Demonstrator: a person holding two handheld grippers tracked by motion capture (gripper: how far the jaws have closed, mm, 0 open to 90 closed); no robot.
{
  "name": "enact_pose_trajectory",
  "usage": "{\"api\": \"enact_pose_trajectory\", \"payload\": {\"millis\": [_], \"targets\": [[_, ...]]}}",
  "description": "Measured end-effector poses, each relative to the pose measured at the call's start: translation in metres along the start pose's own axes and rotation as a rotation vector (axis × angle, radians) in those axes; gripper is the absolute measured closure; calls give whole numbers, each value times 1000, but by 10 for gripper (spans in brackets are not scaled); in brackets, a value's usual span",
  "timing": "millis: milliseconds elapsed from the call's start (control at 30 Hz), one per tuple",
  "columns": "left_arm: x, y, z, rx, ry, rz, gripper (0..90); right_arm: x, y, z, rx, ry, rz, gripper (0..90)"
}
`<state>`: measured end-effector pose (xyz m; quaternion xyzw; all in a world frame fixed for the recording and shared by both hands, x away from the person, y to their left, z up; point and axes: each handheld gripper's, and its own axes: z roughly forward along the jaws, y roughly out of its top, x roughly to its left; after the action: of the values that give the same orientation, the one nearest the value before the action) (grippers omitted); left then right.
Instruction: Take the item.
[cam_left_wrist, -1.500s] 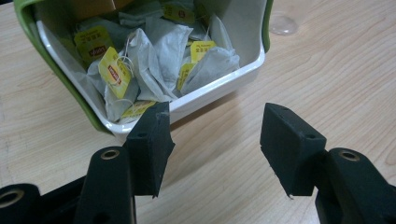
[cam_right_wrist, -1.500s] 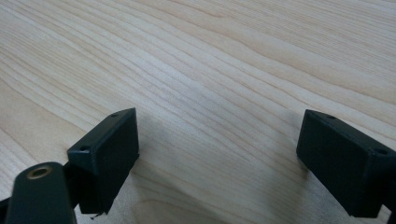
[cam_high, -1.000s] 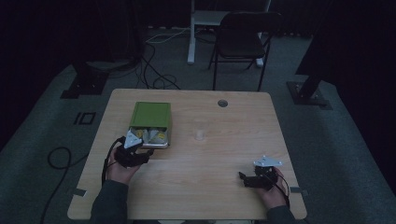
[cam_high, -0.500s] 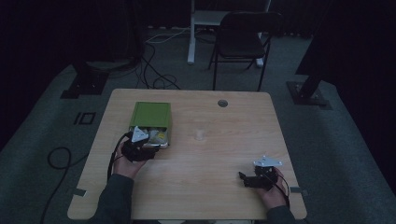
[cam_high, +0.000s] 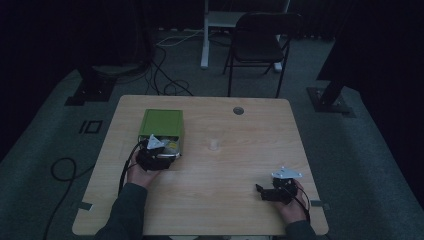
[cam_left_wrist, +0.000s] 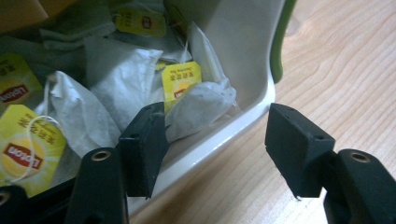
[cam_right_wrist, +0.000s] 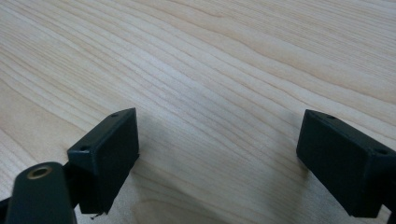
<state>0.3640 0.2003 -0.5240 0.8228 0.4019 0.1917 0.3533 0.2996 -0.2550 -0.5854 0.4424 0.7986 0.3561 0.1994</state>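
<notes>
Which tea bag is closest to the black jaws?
The tea bag with the small yellow tag, lying against the white box wall, just past the left gripper. The others lie deeper inside.

box rim (cam_left_wrist: 219, 135) blocks left gripper (cam_left_wrist: 215, 149); right: bare table (cam_right_wrist: 233, 70) | free

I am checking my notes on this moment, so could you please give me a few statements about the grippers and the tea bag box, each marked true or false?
1. The left gripper has its jaws open astride the rim of the green box. True.
2. The box holds tea bags with yellow tags. True.
3. The left gripper grips a tea bag. False: nothing is pinched between its pads.
4. The right gripper is shut on the small clear cup. False: it is open over bare table.
</notes>
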Motion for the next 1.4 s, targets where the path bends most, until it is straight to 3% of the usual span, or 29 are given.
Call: {"api": "enact_pose_trajectory", "payload": {"millis": [200, 633, 900, 1100, 1267, 1400], "targets": [[-2, -4, -3, -12, -13, -22, 411, 0, 0, 0, 0, 0, 1, 127], [-13, -19, -22, -4, -49, -19, 467, 0, 0, 0, 0, 0, 0, 127], [-13, -11, -32, -43, -24, -6, 487, 0, 0, 0, 0, 0, 0, 127], [-10, 0, -26, -39, -17, 1, 596, 0, 0, 0, 0, 0, 0, 127], [-8, -2, -14, 2, -14, -4, 640, 0, 0, 0, 0, 0, 0, 127], [-7, -2, -12, 13, 2, -8, 740, 0, 0, 0, 0, 0, 0, 127]]}}
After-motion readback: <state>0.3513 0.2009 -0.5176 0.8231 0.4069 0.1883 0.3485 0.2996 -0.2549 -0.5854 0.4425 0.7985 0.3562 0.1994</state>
